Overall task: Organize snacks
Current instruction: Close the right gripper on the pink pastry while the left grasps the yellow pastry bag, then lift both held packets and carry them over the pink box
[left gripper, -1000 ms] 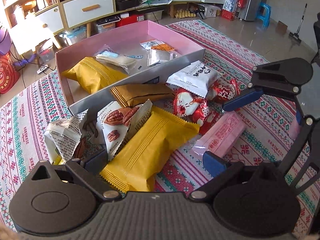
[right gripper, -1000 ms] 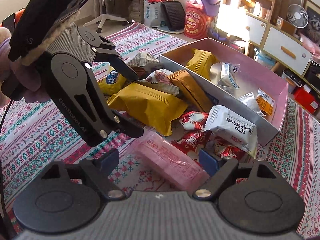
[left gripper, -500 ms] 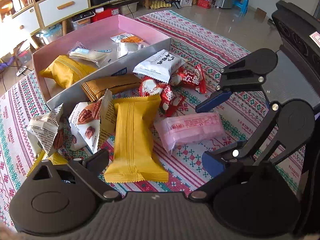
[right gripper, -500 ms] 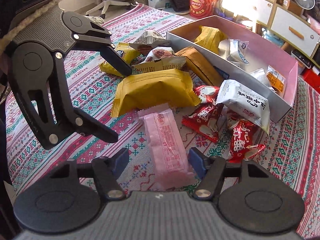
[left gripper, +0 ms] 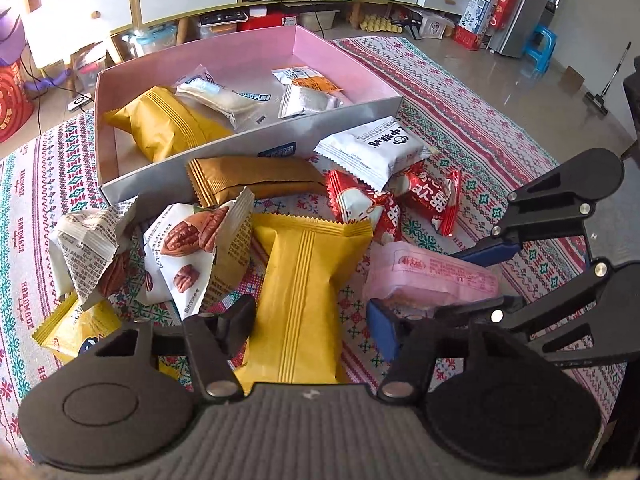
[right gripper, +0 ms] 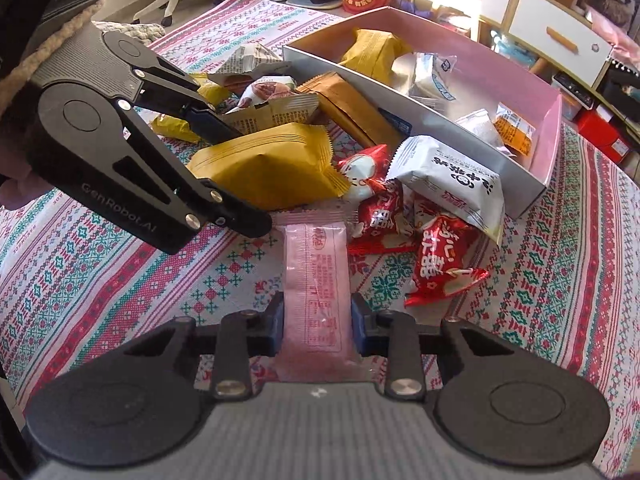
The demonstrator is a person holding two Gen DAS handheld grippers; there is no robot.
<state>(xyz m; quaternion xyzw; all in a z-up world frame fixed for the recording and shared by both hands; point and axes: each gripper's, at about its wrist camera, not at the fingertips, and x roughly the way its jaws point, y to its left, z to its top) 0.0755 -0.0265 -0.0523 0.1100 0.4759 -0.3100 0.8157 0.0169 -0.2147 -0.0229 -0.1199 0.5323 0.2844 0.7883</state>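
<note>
Closed in since a second ago: right gripper (right gripper: 318,330), then wide around the pink wafer packet (right gripper: 316,280), now pinching it by the near end, blue fingers (right gripper: 276,326) pressed to both long edges. Packet flat on the patterned cloth (right gripper: 100,272) of the worktop, apparently not yet lifted, far end just beside the red candy packets (right gripper: 436,256). Left gripper (left gripper: 310,322) swung around as well, now straddling the near end of the big yellow packet (left gripper: 304,280) with fingers wide and no contact visible.

Already inside the pink box (left gripper: 248,60): one yellow packet (left gripper: 164,124), a clear-wrapped pale pastry (left gripper: 216,94), a small orange-labelled sachet (left gripper: 308,80) and a silvery sachet (left gripper: 306,100).

Left outside, heaped against the box's grey front wall: a brown packet (left gripper: 256,180), a white packet with black print (left gripper: 372,148), two pecan packets (left gripper: 188,256), a smaller yellow packet with a blue logo (left gripper: 76,328) at the near left, plus the red candies, the big yellow one and the pink wafer.

Judged from that split, well under half done, roughly four pieces stowed against nine or ten waiting. Pink wafer likely next into the box, the yellow one after it. Plenty of bare floor in the box for the remainder.
</note>
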